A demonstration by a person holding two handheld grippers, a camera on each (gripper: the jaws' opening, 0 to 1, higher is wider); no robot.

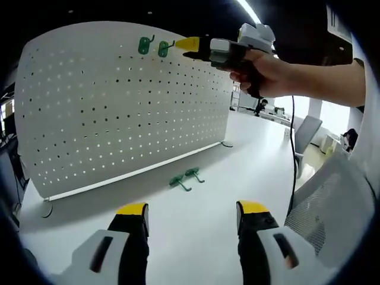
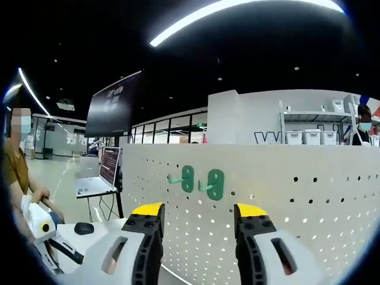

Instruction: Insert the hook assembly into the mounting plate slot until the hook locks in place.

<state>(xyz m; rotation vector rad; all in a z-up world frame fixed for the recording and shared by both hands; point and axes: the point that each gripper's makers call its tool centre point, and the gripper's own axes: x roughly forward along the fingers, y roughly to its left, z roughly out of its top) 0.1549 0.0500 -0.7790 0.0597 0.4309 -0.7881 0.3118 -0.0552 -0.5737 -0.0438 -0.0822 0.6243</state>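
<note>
Hanging near the pegboard's (image 1: 119,107) top edge, two green hooks (image 1: 153,46) sit side by side in its holes, backplates flat to the panel, prongs pointing out; judged seated. In the right gripper view the pair (image 2: 202,181) lies just ahead, above the gap between that gripper's (image 2: 199,214) jaws.

Two more hooks (image 1: 185,178) lie loose on the table (image 1: 237,154), close together near the board's foot, within easy reach for the next pick. Judged: about half the mounting done.

Right gripper, seen in the left gripper view (image 1: 189,46), is held by a hand (image 1: 270,71) up at the board, yellow tips just beside the right-hand hook. Touching or not, cannot tell. Its own view shows jaws apart, nothing between them. Likely there to press or check the seat, or letting go.

Left gripper (image 1: 191,214) hovers low over the table, jaws apart and empty, aimed toward the loose pair; probably staged for the next grab.

Board stands upright on small feet (image 1: 46,209), so pushing hard could tip it.
</note>
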